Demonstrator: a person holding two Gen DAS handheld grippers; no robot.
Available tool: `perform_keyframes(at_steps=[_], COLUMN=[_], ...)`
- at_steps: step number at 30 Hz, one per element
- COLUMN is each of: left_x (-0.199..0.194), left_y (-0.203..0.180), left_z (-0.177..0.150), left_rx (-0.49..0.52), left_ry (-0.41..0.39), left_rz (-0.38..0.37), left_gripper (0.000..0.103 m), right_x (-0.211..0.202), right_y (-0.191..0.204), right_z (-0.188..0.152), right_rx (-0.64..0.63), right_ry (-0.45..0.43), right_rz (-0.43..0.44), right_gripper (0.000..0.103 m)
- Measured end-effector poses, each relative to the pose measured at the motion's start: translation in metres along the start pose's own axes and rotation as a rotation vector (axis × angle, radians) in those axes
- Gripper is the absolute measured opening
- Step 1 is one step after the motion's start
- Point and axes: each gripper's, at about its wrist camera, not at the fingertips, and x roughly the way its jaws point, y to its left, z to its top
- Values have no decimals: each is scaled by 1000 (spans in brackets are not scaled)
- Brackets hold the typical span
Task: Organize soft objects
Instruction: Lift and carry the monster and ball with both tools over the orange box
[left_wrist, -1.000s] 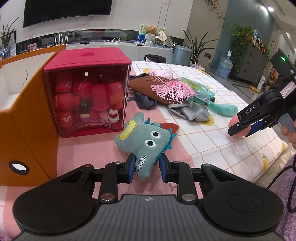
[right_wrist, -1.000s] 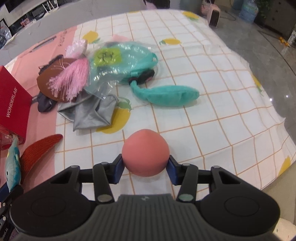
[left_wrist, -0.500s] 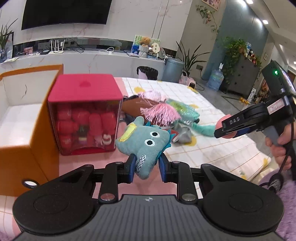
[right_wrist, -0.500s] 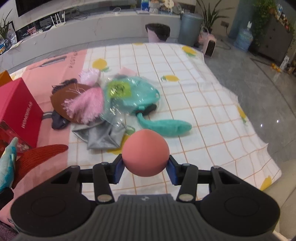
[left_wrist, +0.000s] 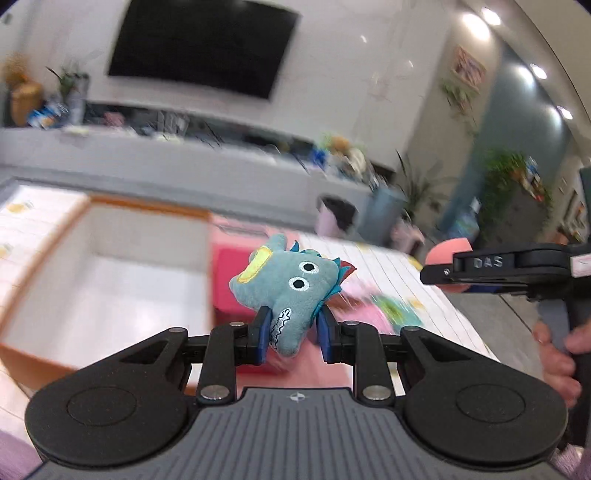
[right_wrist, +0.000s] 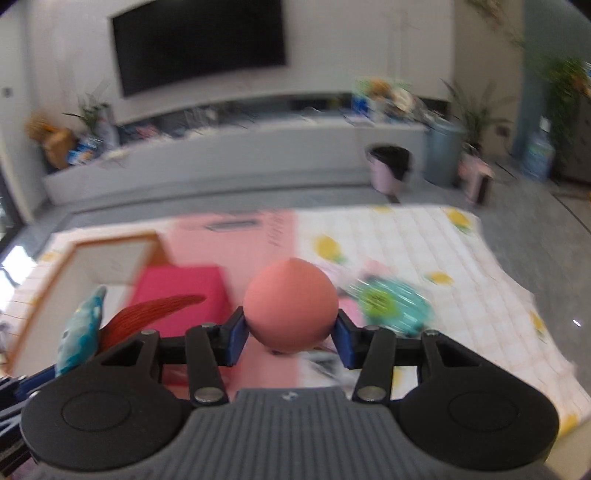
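My left gripper (left_wrist: 293, 330) is shut on a teal plush monster (left_wrist: 286, 286) with stitched eyes and a yellow ear, held up in the air. My right gripper (right_wrist: 290, 338) is shut on a round pink soft ball (right_wrist: 290, 308). In the left wrist view the right gripper (left_wrist: 443, 267) hangs at the right with the pink ball (left_wrist: 447, 251) in its tip and a hand (left_wrist: 557, 354) on the handle. An orange box with a white inside (left_wrist: 110, 280) lies open at the left. In the right wrist view the plush (right_wrist: 83, 328) shows at the lower left.
A red case (right_wrist: 177, 299) stands beside the orange box (right_wrist: 107, 266). More soft things, among them a teal bagged toy (right_wrist: 391, 306), lie blurred on the checked cloth (right_wrist: 461, 295). A grey counter (right_wrist: 258, 147) and a bin (right_wrist: 388, 166) are beyond the table.
Both grippers have risen and tilted up with their loads, so the wall and the screen now show. The orange box's open inside has come into view.
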Motion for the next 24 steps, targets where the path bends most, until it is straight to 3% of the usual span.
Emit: perform_keyframes(at_steps=[5,9,12,20,24], left_x=[-4,7,15,40,44], left_y=[35,67,81,102,98], left_z=[15,19,15,-1,-7], left_rx=[-2,-36,-9,-19,6], left_ry=[-10,63,118,249,287], left_rz=[118,178,242,349,455], left_gripper=[29,29,29,29,29], right_x=[-6,1,14,56,73], right_y=[64,105,129,180,183], right_z=[12,9,6,-17,-35], right_rx=[-91,-151,-172,-270,-265], right_ry=[-37,-27,-1,92,143], right_rz=[106,161,208,296,321], right_gripper=[49,49,49,48,48])
